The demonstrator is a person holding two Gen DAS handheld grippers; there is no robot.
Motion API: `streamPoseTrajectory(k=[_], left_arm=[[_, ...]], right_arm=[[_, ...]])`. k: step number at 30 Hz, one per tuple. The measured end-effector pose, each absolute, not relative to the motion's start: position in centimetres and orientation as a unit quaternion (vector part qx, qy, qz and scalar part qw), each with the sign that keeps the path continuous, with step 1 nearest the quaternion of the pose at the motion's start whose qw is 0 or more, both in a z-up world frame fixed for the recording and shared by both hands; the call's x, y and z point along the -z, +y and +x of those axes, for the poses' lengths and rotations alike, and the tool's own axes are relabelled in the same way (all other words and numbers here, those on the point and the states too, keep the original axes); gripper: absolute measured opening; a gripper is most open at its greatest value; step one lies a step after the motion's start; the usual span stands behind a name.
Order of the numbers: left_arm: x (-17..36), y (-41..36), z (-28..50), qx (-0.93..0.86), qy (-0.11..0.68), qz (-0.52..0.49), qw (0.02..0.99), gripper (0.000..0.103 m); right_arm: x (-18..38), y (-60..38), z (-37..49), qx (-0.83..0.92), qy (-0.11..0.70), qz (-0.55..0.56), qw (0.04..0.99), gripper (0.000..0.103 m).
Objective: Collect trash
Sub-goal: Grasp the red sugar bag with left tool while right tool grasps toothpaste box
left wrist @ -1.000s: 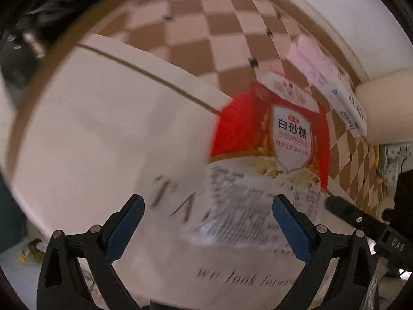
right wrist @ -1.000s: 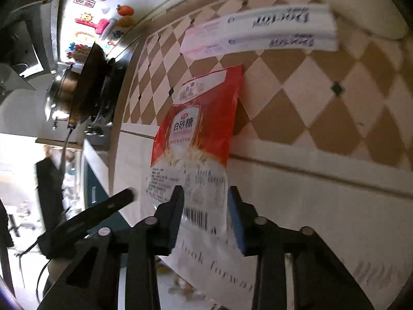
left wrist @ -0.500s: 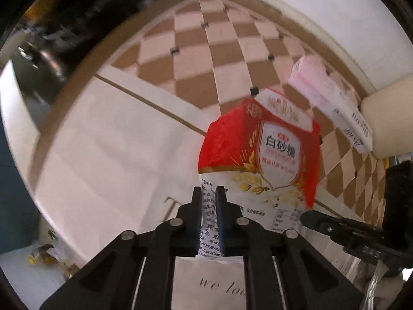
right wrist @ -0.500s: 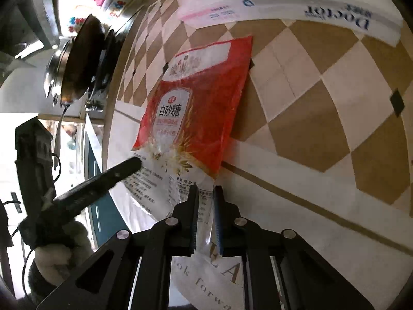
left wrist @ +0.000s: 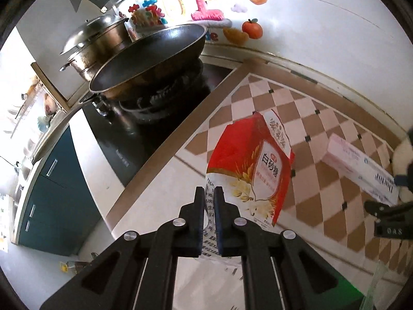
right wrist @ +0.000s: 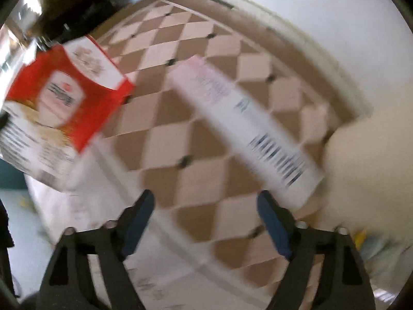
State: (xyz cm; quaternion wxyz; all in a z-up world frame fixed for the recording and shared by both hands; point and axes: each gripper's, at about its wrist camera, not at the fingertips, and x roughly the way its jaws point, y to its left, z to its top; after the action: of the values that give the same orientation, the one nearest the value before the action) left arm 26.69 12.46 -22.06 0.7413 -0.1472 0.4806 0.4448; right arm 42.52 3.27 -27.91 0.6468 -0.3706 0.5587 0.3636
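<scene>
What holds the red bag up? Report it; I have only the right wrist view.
Observer: The left gripper is shut on the white lower edge of the red bag.
Operator: Tell me what stands beyond the bag.
Observer: A black wok sits on the stove burner.
Operator: Name anything behind the wok.
Observer: A lidded steel pot stands there.

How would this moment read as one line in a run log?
left gripper: shut on sugar bag, lifted | right gripper: opening, empty | pink box: on counter
</scene>
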Motion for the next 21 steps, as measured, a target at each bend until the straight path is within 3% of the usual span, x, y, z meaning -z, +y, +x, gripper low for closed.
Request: streamPoseTrajectory(k=[6,10,14,21], left_arm=[[22.6,12.6,29.2,-0.446,0.475,-0.143,0.745,0.005],[22.4,12.6,29.2,-0.440,0.474,-0.147,0.749,0.004],[21.6,12.2,28.4,-0.436,0.466,-0.150,0.755,0.004],[17.9,12.1,24.6,-0.445,0.427,-0.152,0.772,0.004]], right_arm=[[31.3,6.6,45.9,-0.326,0.536,-0.467,0.623,0.087],[33.9,6.9,47.5,-0.303,0.553,-0.464,0.622,0.087],[33.1,6.0,47.8,-0.329,0.580,-0.398,0.630,0.063],[31.0,3.4,45.0,-0.365,0.620,-0.277,0.637,0.054]])
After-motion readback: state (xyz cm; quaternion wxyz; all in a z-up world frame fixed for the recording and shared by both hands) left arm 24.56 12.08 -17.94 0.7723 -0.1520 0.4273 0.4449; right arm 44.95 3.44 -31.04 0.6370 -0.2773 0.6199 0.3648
